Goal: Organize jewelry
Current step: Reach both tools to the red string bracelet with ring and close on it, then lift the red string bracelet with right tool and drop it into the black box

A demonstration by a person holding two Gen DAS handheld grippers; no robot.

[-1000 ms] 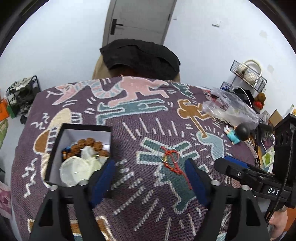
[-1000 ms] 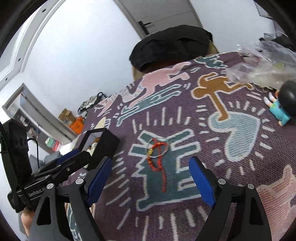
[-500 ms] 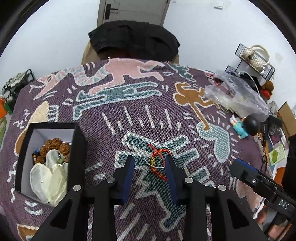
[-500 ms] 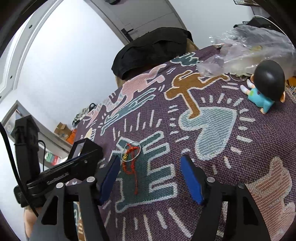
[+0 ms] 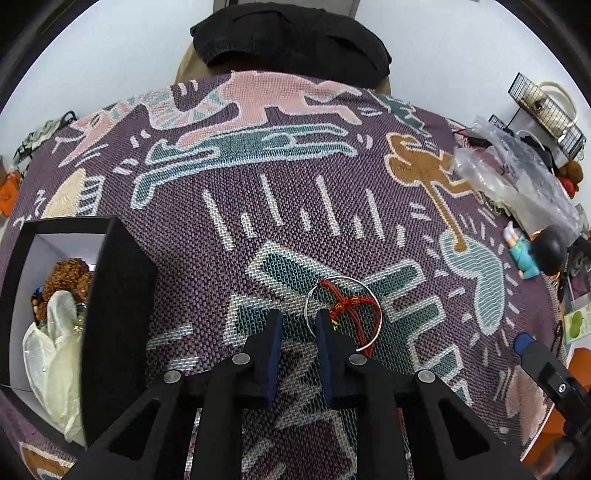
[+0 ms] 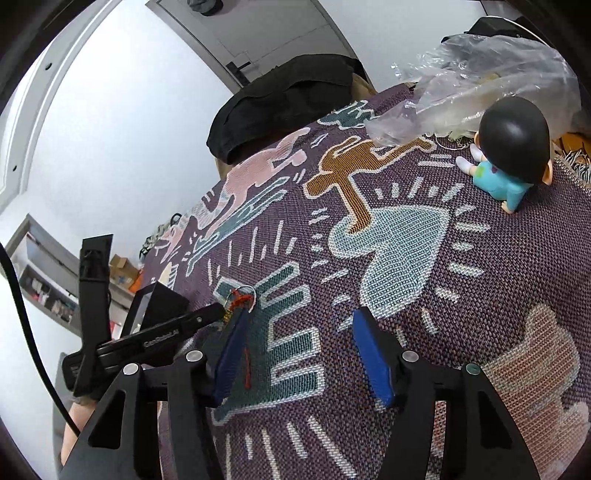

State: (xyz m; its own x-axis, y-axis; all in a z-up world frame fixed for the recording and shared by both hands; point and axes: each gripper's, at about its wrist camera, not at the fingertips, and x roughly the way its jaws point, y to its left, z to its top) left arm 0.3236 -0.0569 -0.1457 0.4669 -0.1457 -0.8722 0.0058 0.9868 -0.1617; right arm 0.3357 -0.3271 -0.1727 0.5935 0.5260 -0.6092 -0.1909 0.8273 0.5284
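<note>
A thin silver bangle tied with a red cord lies on the patterned purple cloth. My left gripper points down at it with its jaws closing. The bangle's left rim sits in the narrow gap between the jaws, and the pads do not press it. In the right wrist view the bangle lies beside the left gripper's tip. My right gripper hovers to the right, its jaws closing but wide apart. Between them lie only cloth and the cord's tail. A black box at the left holds brown beads and a pale pouch.
A small doll in a blue shirt lies at the right, next to a crumpled clear plastic bag. A black garment hangs over a chair at the far edge. A wire basket stands beyond the cloth's right side.
The left gripper came down and forward to the bangle, and its jaws narrowed from wide apart to a slim gap around the rim. The right gripper's jaws narrowed a little.
</note>
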